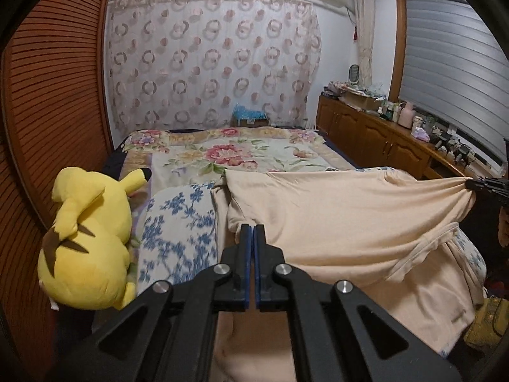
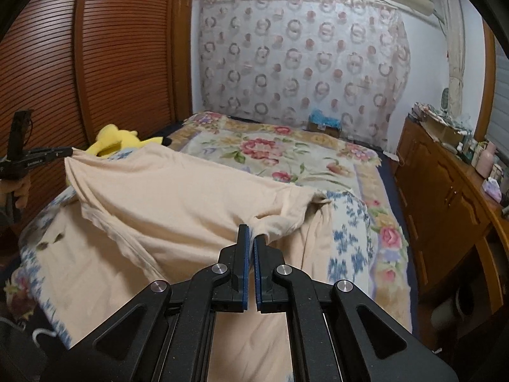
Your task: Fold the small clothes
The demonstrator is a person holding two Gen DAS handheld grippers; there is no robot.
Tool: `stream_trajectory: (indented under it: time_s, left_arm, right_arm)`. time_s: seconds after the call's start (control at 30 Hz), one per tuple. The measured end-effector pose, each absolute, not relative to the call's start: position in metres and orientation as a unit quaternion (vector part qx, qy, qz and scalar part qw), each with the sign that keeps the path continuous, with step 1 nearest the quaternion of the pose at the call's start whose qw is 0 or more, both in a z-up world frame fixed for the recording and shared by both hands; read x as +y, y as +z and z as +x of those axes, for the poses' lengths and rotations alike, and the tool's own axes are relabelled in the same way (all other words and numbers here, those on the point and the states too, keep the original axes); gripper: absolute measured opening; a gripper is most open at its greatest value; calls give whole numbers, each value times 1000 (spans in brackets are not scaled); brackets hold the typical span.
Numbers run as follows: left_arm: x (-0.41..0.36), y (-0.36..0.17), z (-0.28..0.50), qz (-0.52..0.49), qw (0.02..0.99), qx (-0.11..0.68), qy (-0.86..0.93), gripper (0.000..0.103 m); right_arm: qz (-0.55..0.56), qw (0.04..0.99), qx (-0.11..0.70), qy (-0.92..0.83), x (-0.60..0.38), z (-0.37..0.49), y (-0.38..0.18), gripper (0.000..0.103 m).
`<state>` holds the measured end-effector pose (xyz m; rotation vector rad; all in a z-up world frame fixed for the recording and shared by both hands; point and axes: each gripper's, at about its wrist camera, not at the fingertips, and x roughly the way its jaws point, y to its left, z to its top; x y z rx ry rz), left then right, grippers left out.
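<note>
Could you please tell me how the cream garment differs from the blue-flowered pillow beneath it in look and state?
The cream garment is plain, while the blue-flowered pillow carries a blue floral print on white. The garment is pinched at two edges by the left gripper and right gripper and stretched between them, while the pillow lies loose on the bed, untouched by either gripper. Both are soft textiles at the near end of the bed.

The right gripper (image 2: 252,234) is closed on a corner of the beige garment (image 2: 178,197), with the cloth bunched between its blue pads. At the left edge, the left gripper (image 2: 68,151) pinches another corner, so the cloth hangs stretched above the bed (image 2: 286,149). A yellow plush toy (image 2: 116,138) lies behind the garment, beside the wooden wardrobe (image 2: 95,47).
</note>
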<state>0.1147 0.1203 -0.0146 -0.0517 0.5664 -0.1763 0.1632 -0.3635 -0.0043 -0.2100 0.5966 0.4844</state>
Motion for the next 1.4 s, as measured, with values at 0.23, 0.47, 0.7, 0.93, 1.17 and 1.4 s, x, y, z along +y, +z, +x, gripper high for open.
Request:
stream_trajectory:
  time_s: [0.23, 0.47, 0.7, 0.93, 1.17, 1.4]
  left_arm:
    - [123, -16, 51, -22, 957, 274, -95, 0]
    - [122, -12, 11, -18, 958, 271, -93, 0]
    - [116, -53, 11, -10, 942, 326, -82, 0]
    - [109, -74, 16, -15, 931, 353, -85, 10]
    - [107, -70, 16, -21, 933, 349, -89, 37]
    - [100, -77, 26, -14, 928, 362, -88, 42]
  right_arm:
    - [-99, 917, 298, 247, -378, 108, -2, 0]
    - [-99, 906, 318, 262, -375, 74, -5, 0]
    - [-102, 877, 392, 259, -370, 71, -64, 3]
    - [-102, 884, 390, 238, -376, 73, -67, 43]
    - [-100, 897, 374, 216, -385, 75, -58, 48]
    - [-85, 891, 389, 217, -381, 84, -74, 48]
